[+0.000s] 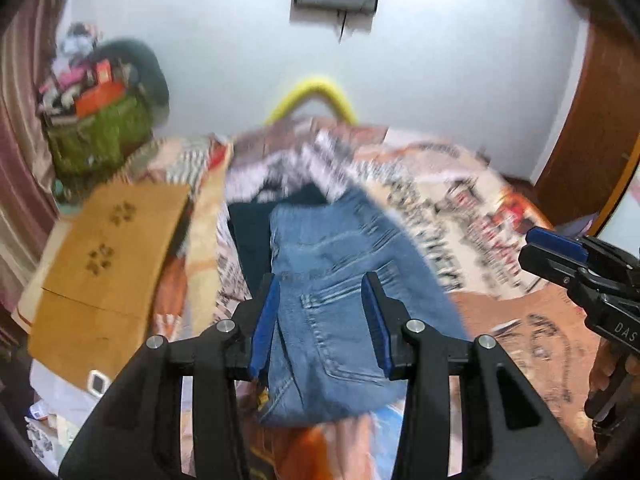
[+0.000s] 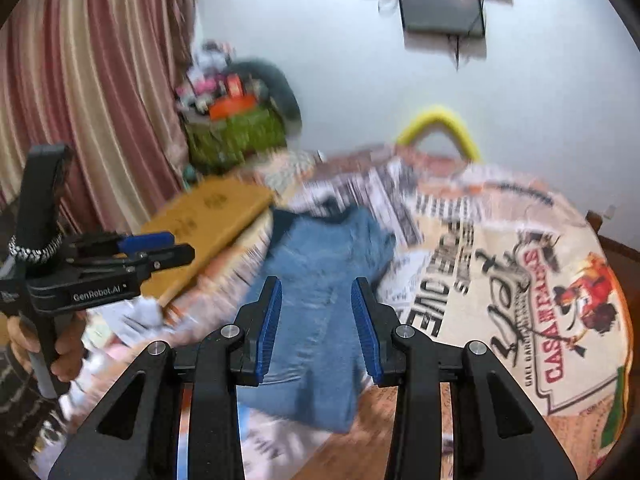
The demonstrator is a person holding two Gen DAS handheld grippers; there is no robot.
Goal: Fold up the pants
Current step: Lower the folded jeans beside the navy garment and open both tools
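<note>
Blue jeans [image 1: 332, 284] lie folded on a printed bedspread [image 1: 460, 208], back pocket up, on top of a dark garment [image 1: 252, 236]. My left gripper [image 1: 322, 284] is open and empty, hovering above the jeans. In the right wrist view the jeans [image 2: 320, 264] lie straight ahead, blurred. My right gripper [image 2: 316, 290] is open and empty above them. The right gripper also shows at the right edge of the left wrist view [image 1: 532, 244]. The left gripper shows at the left of the right wrist view [image 2: 176, 246].
A brown cardboard box [image 1: 108, 264] lies on the bed's left side. A green bag [image 1: 100, 132] full of things stands by the striped curtain [image 2: 80, 80]. A yellow curved object [image 1: 316, 92] sits at the bed's far edge. A wooden door [image 1: 592, 120] is at right.
</note>
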